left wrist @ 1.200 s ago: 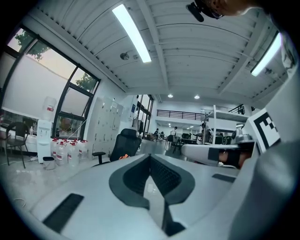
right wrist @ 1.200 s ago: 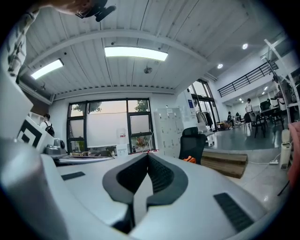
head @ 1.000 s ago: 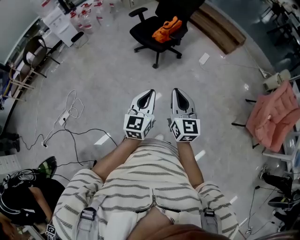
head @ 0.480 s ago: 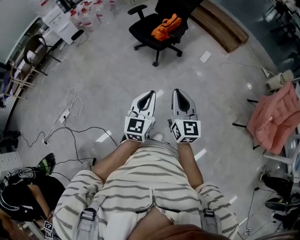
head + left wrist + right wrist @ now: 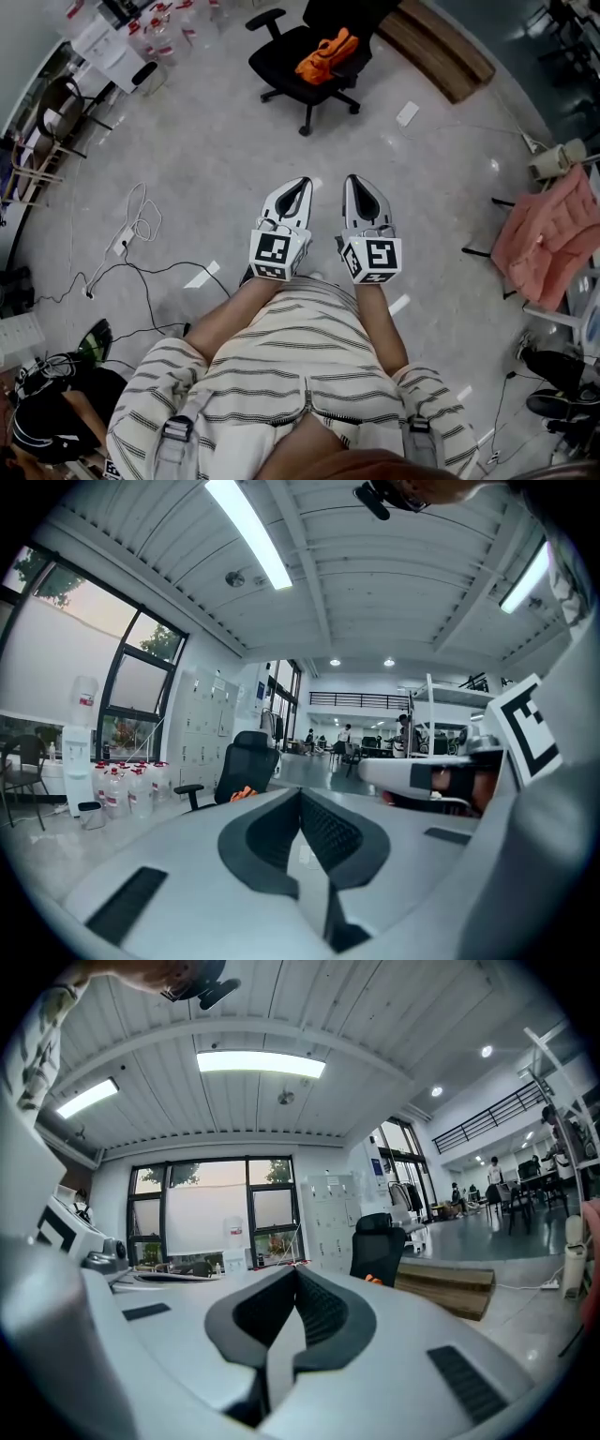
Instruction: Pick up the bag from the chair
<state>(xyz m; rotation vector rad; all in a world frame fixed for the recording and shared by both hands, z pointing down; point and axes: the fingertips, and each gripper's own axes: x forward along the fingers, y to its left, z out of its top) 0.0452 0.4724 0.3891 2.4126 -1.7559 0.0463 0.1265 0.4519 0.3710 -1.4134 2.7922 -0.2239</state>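
An orange bag (image 5: 323, 54) lies on the seat of a black office chair (image 5: 298, 73) at the top of the head view, far ahead of me. The chair also shows in the left gripper view (image 5: 246, 771) with the bag (image 5: 243, 793) as a small orange spot, and in the right gripper view (image 5: 379, 1249). My left gripper (image 5: 300, 183) and right gripper (image 5: 352, 181) are held side by side in front of my body, well short of the chair. Both have their jaws closed together with nothing between them.
Cables and a power strip (image 5: 125, 238) lie on the floor at the left. A wooden platform (image 5: 441, 49) sits behind the chair. A chair draped with pink cloth (image 5: 548, 234) stands at the right. Water bottles (image 5: 169, 19) and another chair (image 5: 56, 112) are at the upper left. A seated person (image 5: 47, 422) is at the lower left.
The view has shifted forward slightly: the black chair and orange bag sit a little higher and further left in the head view. Both grippers keep their pose.
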